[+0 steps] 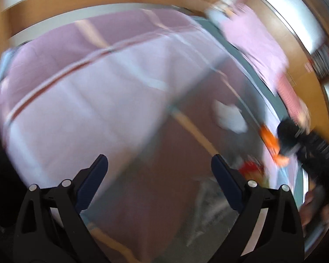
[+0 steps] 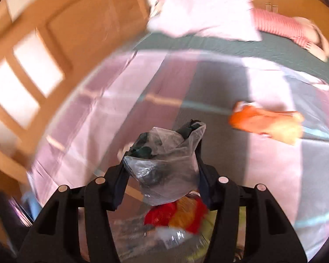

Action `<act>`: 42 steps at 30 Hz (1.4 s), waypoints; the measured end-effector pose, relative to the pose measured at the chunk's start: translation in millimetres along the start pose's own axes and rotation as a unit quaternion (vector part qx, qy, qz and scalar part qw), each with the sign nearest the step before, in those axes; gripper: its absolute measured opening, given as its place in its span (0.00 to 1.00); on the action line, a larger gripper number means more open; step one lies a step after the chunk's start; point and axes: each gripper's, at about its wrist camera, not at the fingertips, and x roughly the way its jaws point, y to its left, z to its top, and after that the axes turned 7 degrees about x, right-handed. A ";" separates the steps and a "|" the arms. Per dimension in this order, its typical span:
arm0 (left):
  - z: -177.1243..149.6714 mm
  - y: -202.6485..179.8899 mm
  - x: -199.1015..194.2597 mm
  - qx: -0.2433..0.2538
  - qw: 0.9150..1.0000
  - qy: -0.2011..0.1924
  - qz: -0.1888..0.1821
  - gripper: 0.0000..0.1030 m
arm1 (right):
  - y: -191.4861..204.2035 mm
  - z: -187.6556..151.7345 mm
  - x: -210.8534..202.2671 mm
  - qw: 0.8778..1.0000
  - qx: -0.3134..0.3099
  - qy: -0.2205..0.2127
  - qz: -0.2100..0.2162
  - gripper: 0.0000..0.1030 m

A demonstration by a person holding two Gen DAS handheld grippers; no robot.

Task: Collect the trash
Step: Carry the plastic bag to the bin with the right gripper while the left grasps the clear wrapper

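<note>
My right gripper (image 2: 164, 144) is shut on the bunched neck of a clear plastic trash bag (image 2: 164, 171). The bag hangs below the fingers and holds red and yellow wrappers (image 2: 177, 214). An orange wrapper (image 2: 265, 125) lies on the bedspread to the right of it. My left gripper (image 1: 159, 164) is open and empty above the bed. In the left wrist view a crumpled white paper (image 1: 229, 118) lies on the bedspread ahead and to the right, and the orange wrapper (image 1: 272, 142) lies beyond it beside the right gripper (image 1: 296, 140). Both views are motion-blurred.
The bed has a pink, maroon and grey patchwork bedspread (image 2: 111, 100) with a green sheet (image 2: 208, 41) near the head. A pink pillow (image 2: 204, 8) and a red-striped pillow (image 2: 278, 25) lie there. Wooden doors with glass panes (image 2: 28, 65) stand to the left.
</note>
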 end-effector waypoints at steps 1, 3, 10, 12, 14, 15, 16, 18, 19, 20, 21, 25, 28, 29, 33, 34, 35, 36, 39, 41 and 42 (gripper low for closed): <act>1.2 -14.8 4.7 0.039 0.999 0.011 -0.016 0.92 | -4.9 0.6 -8.4 1.000 0.009 -0.001 -0.004 0.53; -0.5 -47.0 13.2 0.128 0.991 0.030 -0.024 0.92 | -18.8 -7.2 -35.0 1.000 0.025 0.002 -0.012 0.53; -19.3 -113.0 60.5 0.308 0.947 0.091 -0.009 0.95 | -72.0 -84.1 -111.8 0.994 0.111 0.003 0.005 0.53; -20.3 -109.5 68.5 0.299 0.948 0.110 -0.020 0.80 | -85.0 -117.2 -137.2 0.991 0.137 -0.009 0.010 0.53; -21.3 -106.8 65.9 0.294 0.950 0.105 -0.022 0.65 | -96.5 -140.4 -159.3 0.987 0.158 -0.026 -0.002 0.53; -22.3 -106.6 63.0 0.297 0.949 0.101 -0.024 0.61 | -101.5 -152.8 -167.9 0.985 0.169 -0.035 -0.011 0.53; -23.8 -105.5 60.5 0.297 0.949 0.102 -0.034 0.55 | -107.0 -166.7 -175.8 0.982 0.182 -0.042 -0.018 0.53; -26.0 -99.8 55.5 0.288 0.950 0.105 -0.052 0.45 | -115.0 -183.6 -185.3 0.978 0.203 -0.048 -0.020 0.53; -27.9 -95.6 51.0 0.280 0.951 0.110 -0.066 0.37 | -117.1 -190.4 -188.9 0.976 0.211 -0.049 -0.019 0.53; -30.2 -90.9 45.9 0.269 0.952 0.117 -0.083 0.29 | -117.4 -193.3 -190.5 0.976 0.213 -0.050 -0.017 0.53; -32.6 -87.2 40.7 0.256 0.953 0.123 -0.103 0.28 | -117.1 -195.3 -191.6 0.976 0.213 -0.051 -0.018 0.53; -26.4 -67.2 15.2 0.224 0.970 0.044 -0.079 0.26 | -110.7 -195.3 -196.8 0.975 0.213 -0.063 -0.005 0.53; -34.1 -75.3 -9.5 0.304 0.944 -0.079 0.098 0.25 | -102.0 -198.4 -198.5 0.976 0.208 -0.063 0.010 0.53; -36.0 -75.1 -13.2 0.311 0.937 -0.099 0.128 0.25 | -99.8 -198.4 -197.7 0.976 0.208 -0.063 0.013 0.53; -24.1 -50.9 -28.8 0.243 0.948 -0.130 0.159 0.25 | -97.9 -203.9 -195.6 0.975 0.215 -0.059 0.022 0.53; -19.1 -44.0 -29.6 0.214 0.958 -0.126 0.146 0.25 | -98.1 -205.6 -195.8 0.975 0.216 -0.058 0.021 0.53; -14.4 -34.7 -30.2 0.182 0.969 -0.116 0.120 0.25 | -99.1 -207.9 -196.8 0.975 0.215 -0.058 0.019 0.53; -12.0 -27.9 -30.4 0.157 0.978 -0.107 0.090 0.25 | -99.3 -209.4 -197.8 0.975 0.215 -0.058 0.016 0.53; -22.1 -15.8 -40.9 0.144 0.984 -0.101 0.033 0.25 | -97.7 -211.9 -203.5 0.978 0.199 -0.062 -0.015 0.53; -34.8 -18.7 -51.2 0.165 0.980 -0.110 0.015 0.25 | -96.7 -213.6 -206.5 0.979 0.188 -0.070 -0.040 0.53; -40.4 -24.0 -53.9 0.177 0.978 -0.114 0.013 0.25 | -96.4 -214.2 -206.6 0.979 0.185 -0.072 -0.047 0.53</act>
